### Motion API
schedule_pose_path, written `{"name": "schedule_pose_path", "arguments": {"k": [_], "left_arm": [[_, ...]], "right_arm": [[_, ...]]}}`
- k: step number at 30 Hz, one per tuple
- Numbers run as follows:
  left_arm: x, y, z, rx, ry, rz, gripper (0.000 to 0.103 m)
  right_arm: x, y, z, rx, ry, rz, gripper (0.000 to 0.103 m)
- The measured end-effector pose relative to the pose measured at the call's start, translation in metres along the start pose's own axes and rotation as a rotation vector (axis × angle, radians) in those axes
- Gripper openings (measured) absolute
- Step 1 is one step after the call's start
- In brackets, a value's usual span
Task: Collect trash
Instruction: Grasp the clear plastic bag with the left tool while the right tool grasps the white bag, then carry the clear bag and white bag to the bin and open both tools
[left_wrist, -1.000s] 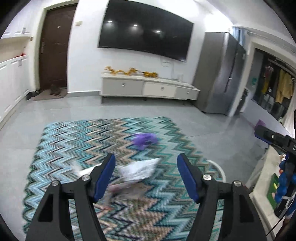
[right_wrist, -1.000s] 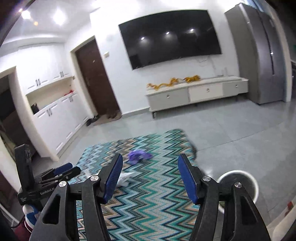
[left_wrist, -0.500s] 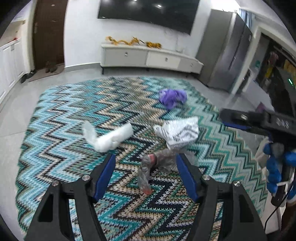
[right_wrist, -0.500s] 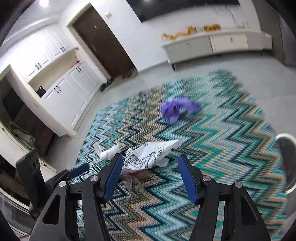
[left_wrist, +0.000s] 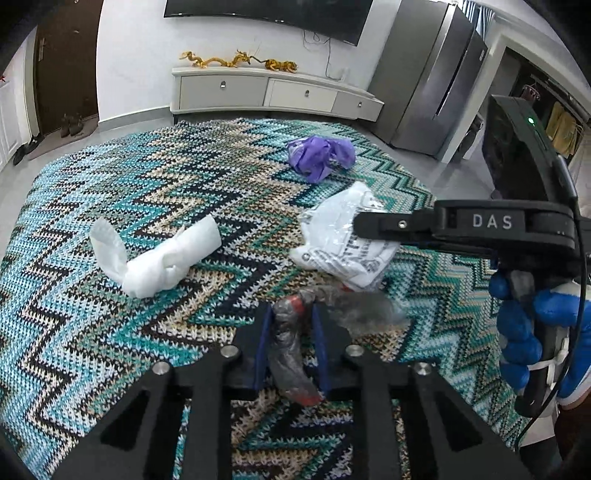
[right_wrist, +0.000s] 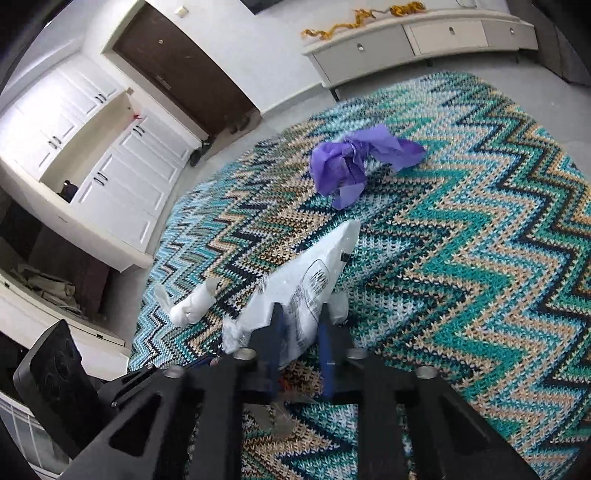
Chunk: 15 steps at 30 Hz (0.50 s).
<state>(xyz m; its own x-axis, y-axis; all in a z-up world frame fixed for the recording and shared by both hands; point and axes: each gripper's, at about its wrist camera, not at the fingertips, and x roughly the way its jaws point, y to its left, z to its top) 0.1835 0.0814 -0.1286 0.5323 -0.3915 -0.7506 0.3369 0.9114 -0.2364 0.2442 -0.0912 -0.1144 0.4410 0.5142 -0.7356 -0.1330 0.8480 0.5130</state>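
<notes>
Four pieces of trash lie on a zigzag rug (left_wrist: 147, 192). My left gripper (left_wrist: 290, 314) is shut on a clear crumpled wrapper with red ends (left_wrist: 290, 343). My right gripper (right_wrist: 299, 314) is shut on a white printed plastic bag (right_wrist: 314, 280), which also shows in the left wrist view (left_wrist: 343, 236) with the right gripper's finger over it. A crumpled white tissue (left_wrist: 162, 254) lies to the left, also seen in the right wrist view (right_wrist: 192, 306). A purple crumpled bag (left_wrist: 319, 155) lies farther back, also in the right wrist view (right_wrist: 351, 162).
A white TV cabinet (left_wrist: 273, 92) stands against the far wall, a grey fridge (left_wrist: 428, 92) at the right, a dark door (left_wrist: 62, 66) at the left. White cupboards (right_wrist: 110, 155) line the left side. A gloved hand (left_wrist: 532, 328) holds the right gripper.
Both grippers have moved down to the rug and closed from wide open, the left on the clear wrapper, the right on the white printed bag.
</notes>
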Motion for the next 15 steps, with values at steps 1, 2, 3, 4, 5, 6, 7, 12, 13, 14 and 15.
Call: {"name": "schedule_pose_path", "arguments": {"k": [1,2,3,4,5,6,7,12,13,14,15], "left_arm": [[-0.003,-0.001,-0.001,-0.002,-0.007,0.000,0.015],[-0.006,-0.001,-0.001,-0.006,-0.014,0.003,0.015],[-0.011,-0.002,-0.002,-0.009,-0.027,0.013,0.014],[-0.015,-0.003,-0.002,-0.012,-0.036,0.019,0.014],[-0.021,-0.004,-0.003,-0.015,-0.049,0.027,0.014],[-0.025,-0.005,-0.004,-0.017,-0.058,0.031,0.014],[-0.031,-0.005,-0.005,-0.018,-0.068,0.037,0.014],[-0.062,-0.009,-0.009,-0.029,-0.122,0.071,0.014],[-0.068,-0.010,-0.011,-0.029,-0.131,0.078,0.014],[-0.073,-0.011,-0.010,-0.031,-0.139,0.082,0.014],[-0.079,-0.013,-0.011,-0.032,-0.148,0.088,0.014]], "right_arm": [[-0.006,0.000,-0.001,-0.003,-0.012,0.000,0.012],[-0.011,0.000,-0.001,-0.005,-0.026,0.004,0.012],[-0.018,0.001,-0.003,-0.008,-0.041,0.008,0.011],[-0.026,0.003,-0.005,-0.015,-0.056,0.010,0.011],[-0.033,0.005,-0.006,-0.023,-0.068,0.009,0.011],[-0.041,0.007,-0.008,-0.032,-0.082,0.007,0.011],[-0.050,0.009,-0.011,-0.043,-0.097,0.005,0.010],[-0.088,0.020,-0.022,-0.104,-0.163,-0.028,0.010],[-0.097,0.021,-0.024,-0.114,-0.176,-0.033,0.010],[-0.105,0.020,-0.026,-0.120,-0.186,-0.037,0.010],[-0.113,0.019,-0.028,-0.126,-0.198,-0.040,0.010]]}}
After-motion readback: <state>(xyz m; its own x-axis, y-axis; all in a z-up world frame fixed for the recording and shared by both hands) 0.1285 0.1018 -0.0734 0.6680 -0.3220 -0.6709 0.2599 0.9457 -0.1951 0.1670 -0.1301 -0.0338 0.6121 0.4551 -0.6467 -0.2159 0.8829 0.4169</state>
